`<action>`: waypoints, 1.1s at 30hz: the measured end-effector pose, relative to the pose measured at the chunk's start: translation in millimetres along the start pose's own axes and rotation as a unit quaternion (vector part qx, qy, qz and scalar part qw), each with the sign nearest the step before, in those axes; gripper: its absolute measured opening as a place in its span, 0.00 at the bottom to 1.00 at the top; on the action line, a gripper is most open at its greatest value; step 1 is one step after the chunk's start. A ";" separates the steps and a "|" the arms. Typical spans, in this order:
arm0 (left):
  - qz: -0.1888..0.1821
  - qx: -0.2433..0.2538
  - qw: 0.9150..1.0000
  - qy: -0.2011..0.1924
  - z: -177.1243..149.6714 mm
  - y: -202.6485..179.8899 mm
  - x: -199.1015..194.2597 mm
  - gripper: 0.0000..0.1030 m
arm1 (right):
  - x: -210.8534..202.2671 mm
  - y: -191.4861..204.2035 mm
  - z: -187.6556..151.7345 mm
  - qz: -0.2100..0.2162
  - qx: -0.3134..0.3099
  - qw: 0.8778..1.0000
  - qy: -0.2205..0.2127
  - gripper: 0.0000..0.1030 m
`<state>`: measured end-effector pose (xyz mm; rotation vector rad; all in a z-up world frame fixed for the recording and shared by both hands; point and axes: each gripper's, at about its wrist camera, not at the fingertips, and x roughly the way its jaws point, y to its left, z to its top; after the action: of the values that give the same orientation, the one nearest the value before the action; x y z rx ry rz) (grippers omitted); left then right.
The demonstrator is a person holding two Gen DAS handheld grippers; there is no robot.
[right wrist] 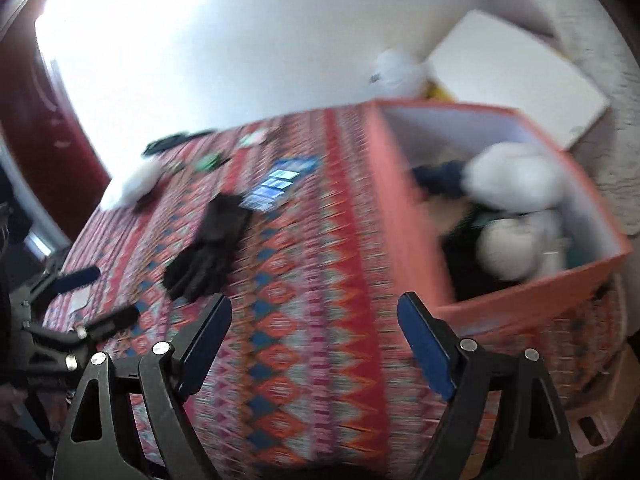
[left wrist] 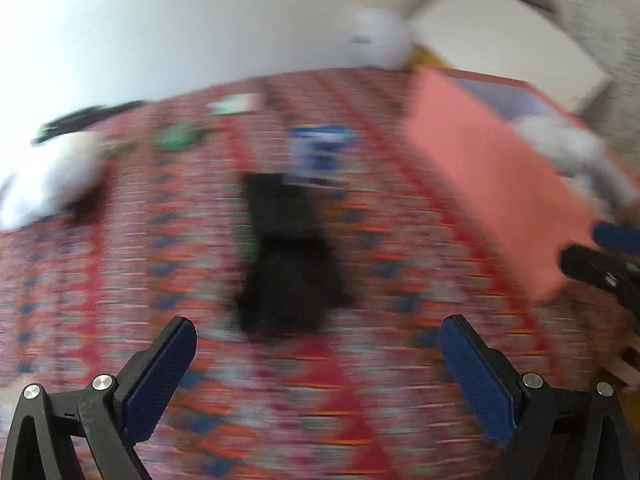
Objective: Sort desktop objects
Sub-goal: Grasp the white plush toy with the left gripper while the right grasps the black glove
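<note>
Both views are motion-blurred. A black glove point(left wrist: 286, 256) lies in the middle of the patterned tablecloth point(left wrist: 100, 280); my left gripper point(left wrist: 318, 364) is open and empty, hovering just short of it. The glove also shows in the right wrist view point(right wrist: 210, 246). A salmon-pink box point(right wrist: 404, 220) stands on the right and holds white soft items point(right wrist: 516, 178) and dark items. My right gripper point(right wrist: 314, 340) is open and empty above the cloth, beside the box's near corner. A blue card pack point(left wrist: 320, 152) lies beyond the glove.
A white cloth point(left wrist: 52, 184), a green item point(left wrist: 176, 136), a black item point(left wrist: 84, 118) and a pale card point(left wrist: 236, 102) lie at the table's far left. A white board point(right wrist: 516, 72) and a white bag point(right wrist: 396, 68) stand beyond the box. The left gripper appears at the left edge point(right wrist: 76, 304).
</note>
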<state>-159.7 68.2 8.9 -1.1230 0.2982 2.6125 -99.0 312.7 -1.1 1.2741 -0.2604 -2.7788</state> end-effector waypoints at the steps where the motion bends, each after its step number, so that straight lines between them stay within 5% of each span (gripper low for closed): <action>1: 0.018 -0.003 1.000 0.000 -3.1 18.6 1.9 0.98 | 12.8 14.3 2.7 0.009 -0.006 1.000 0.008 0.85; 7: 0.135 0.043 0.990 -0.018 -7.3 105.9 25.5 0.98 | 85.9 88.4 25.9 0.037 -0.039 0.998 0.043 0.85; 13: 0.231 0.154 0.960 0.023 -3.0 172.6 98.2 0.98 | 158.7 131.6 44.3 0.031 -0.061 0.995 0.074 0.85; 16: 0.261 0.244 0.932 0.054 -6.8 192.0 141.6 0.98 | 195.2 141.7 50.1 0.018 -0.067 0.993 0.092 0.85; 21: 0.337 0.363 0.867 0.044 -9.3 215.1 205.0 0.98 | 238.4 145.7 56.0 0.003 -0.071 0.992 0.102 0.95; 23: 0.355 0.377 0.855 0.030 -1.3 223.4 220.7 0.98 | 252.9 145.4 58.9 0.003 -0.069 0.992 0.106 0.97; 26: 0.350 0.373 0.859 0.014 19.5 239.0 244.2 1.00 | 267.4 146.5 62.4 -0.005 -0.079 0.992 0.096 0.99; 28: 0.321 0.362 0.875 0.009 32.6 247.8 255.6 1.00 | 272.8 147.6 64.2 -0.020 -0.092 0.992 0.078 0.96; 29: 0.304 0.355 0.884 0.007 39.3 252.3 260.9 0.98 | 275.0 148.1 65.0 -0.028 -0.098 0.992 0.069 0.85; 30: 0.291 0.338 0.895 0.015 45.7 257.7 264.8 0.79 | 274.3 148.6 65.7 -0.035 -0.105 0.992 0.060 0.63; 31: 0.278 0.315 0.907 0.029 51.8 263.4 267.8 0.71 | 271.1 148.2 67.2 -0.037 -0.109 0.992 0.054 0.51; 32: 0.265 0.291 0.918 0.043 57.9 269.2 270.9 0.67 | 267.6 147.4 69.1 -0.034 -0.112 0.992 0.050 0.31; 33: 0.253 0.266 0.929 0.048 62.7 273.4 266.6 0.63 | 263.0 144.8 70.9 -0.030 -0.110 0.992 0.047 0.20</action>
<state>-469.0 -123.5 -122.9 -1.0717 1.3872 2.6061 -325.0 143.1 -124.9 1.3712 0.0877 -2.6929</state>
